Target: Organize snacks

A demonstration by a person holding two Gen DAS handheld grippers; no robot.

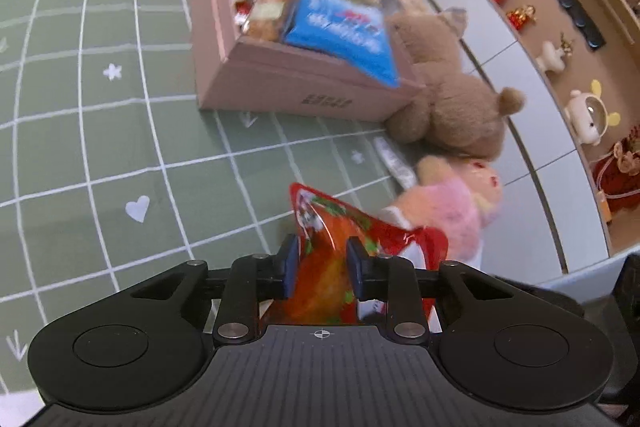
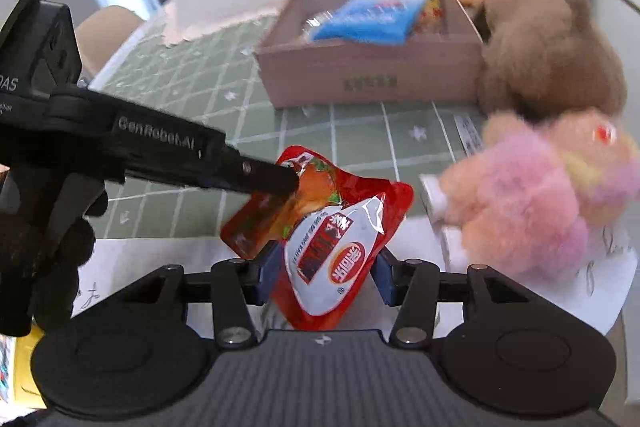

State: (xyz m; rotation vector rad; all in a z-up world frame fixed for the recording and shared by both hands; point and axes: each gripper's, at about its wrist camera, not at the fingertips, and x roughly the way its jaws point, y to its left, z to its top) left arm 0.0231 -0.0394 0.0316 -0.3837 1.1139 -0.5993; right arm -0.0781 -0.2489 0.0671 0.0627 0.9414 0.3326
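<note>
Only right wrist: white label (image 2: 326,259), red packet (image 2: 360,195)

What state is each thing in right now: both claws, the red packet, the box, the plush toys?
Left claw: shut on the red snack packet.
Right claw: packet between its fingers; contact unclear.
Red snack packet: sealed, tilted, off the table.
Cardboard box: open, snacks piled inside.
Blue packet: overhanging the box rim.
Brown plush bear: against the box.
Pink plush toy: lying on the table.

"GenRobot.AI" stands in pale letters on the left gripper (image 2: 289,181); the red packet (image 2: 328,239) and box (image 2: 370,83) bear print too blurred to read.
</note>
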